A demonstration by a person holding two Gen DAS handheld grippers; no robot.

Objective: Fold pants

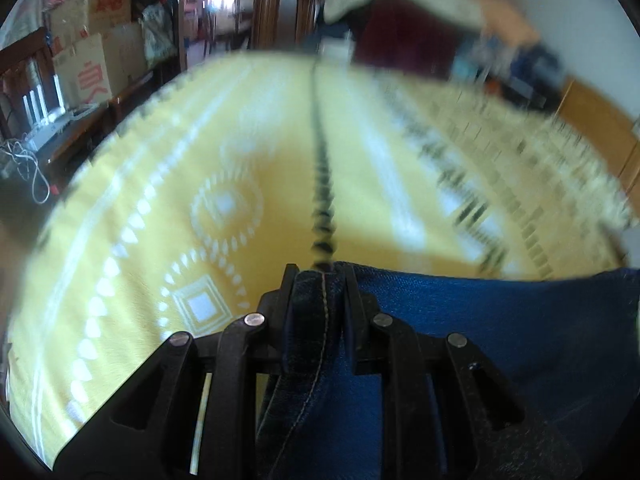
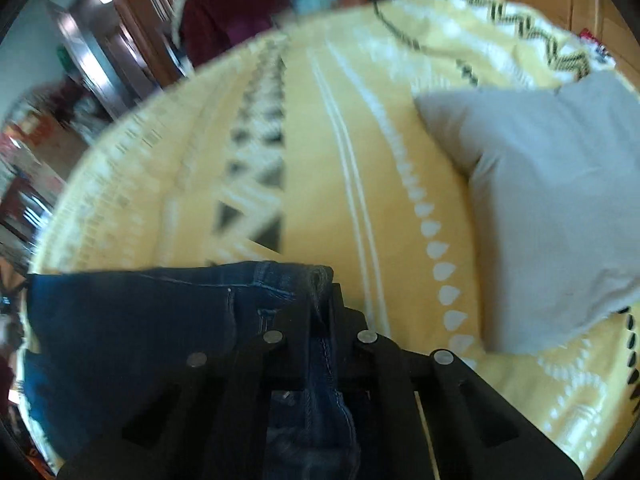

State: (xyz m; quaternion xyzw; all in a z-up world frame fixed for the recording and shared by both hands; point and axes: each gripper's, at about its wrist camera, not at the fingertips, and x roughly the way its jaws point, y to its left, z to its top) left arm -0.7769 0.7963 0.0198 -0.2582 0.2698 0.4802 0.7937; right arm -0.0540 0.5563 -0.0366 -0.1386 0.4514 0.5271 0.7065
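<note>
The pants are dark blue jeans (image 1: 500, 320) lying on a yellow patterned bedspread (image 1: 248, 152). In the left wrist view my left gripper (image 1: 319, 280) is shut on a stitched seam edge of the jeans, and the denim spreads away to the right. In the right wrist view my right gripper (image 2: 320, 292) is shut on a hemmed corner of the jeans (image 2: 132, 320), with the cloth stretching off to the left. Both views are blurred with motion.
A grey pillow (image 2: 552, 208) lies on the bedspread (image 2: 328, 152) to the right of my right gripper. Cardboard boxes (image 1: 96, 60) and white devices with cables stand beyond the bed's left edge. A wooden headboard (image 1: 600, 128) runs along the far right.
</note>
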